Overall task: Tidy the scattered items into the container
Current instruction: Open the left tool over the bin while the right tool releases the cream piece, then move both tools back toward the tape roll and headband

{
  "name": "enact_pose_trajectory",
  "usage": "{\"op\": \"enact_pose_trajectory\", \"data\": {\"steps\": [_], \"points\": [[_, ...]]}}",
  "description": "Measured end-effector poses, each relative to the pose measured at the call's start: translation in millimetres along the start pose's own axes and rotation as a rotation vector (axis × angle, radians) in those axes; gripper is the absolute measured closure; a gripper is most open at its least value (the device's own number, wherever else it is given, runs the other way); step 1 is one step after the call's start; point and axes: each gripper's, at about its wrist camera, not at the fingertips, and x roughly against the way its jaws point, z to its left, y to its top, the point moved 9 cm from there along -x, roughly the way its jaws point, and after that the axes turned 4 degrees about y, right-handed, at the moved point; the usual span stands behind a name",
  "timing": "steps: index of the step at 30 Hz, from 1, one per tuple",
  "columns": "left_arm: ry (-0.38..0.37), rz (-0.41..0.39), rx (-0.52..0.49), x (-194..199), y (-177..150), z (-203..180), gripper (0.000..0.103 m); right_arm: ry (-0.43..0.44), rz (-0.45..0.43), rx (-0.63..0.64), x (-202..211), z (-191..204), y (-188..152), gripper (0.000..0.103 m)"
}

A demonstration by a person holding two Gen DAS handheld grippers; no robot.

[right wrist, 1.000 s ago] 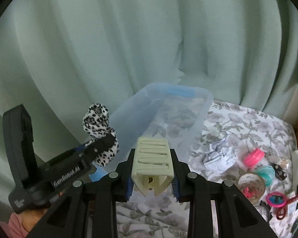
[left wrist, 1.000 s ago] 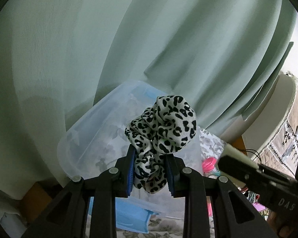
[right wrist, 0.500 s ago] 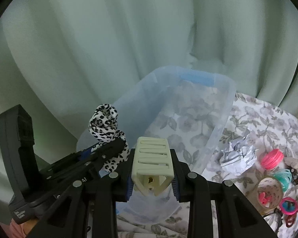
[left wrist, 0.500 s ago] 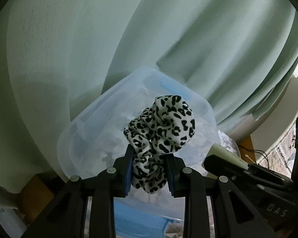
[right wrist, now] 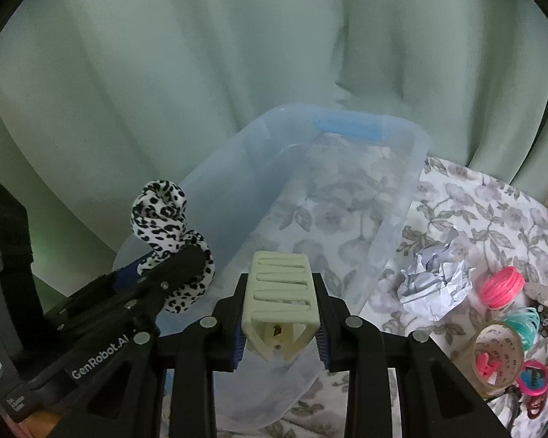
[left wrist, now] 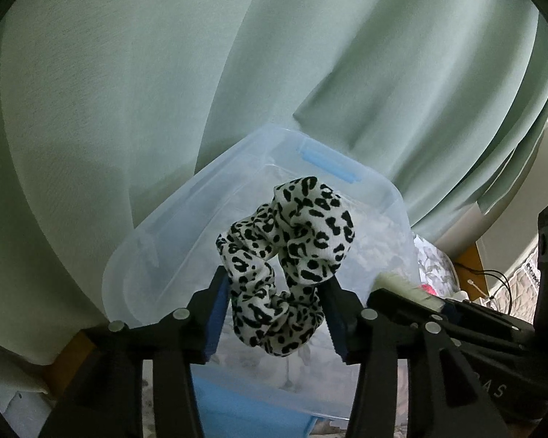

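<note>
Both grippers have dropped closer over the clear plastic bin with blue handles [right wrist: 402, 197], where the left gripper [left wrist: 277, 315] jaws are opening around the black-and-white leopard-print fabric scrunchie [left wrist: 292, 270] sagging between them, while the right gripper [right wrist: 280, 319] jaws grip the cream ribbed plastic hair claw [right wrist: 279, 294].
</note>
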Motion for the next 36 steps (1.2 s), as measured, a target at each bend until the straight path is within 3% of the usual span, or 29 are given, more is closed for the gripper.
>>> {"op": "enact_pose_trajectory", "data": {"steps": [17,26,31,33,36], "points": [[0.032,-0.003,0.020,-25,5,2,0.048,0.025,-0.023,0.004,-1,-1,-2,0.065],[0.022,0.006,0.014,10,-8,-2,0.045,0.036,-0.041,0.009,3,0,-4,0.065],[0.028,-0.004,-0.011,5,-6,-4,0.038,0.031,-0.064,0.004,15,0,-3,0.059],[0.048,-0.009,-0.024,3,-7,-5,0.038,0.034,-0.080,-0.003,23,-1,-3,0.051],[0.056,-0.011,-0.021,6,-7,-6,0.037,0.026,-0.106,-0.004,35,-3,-2,0.049]]}}
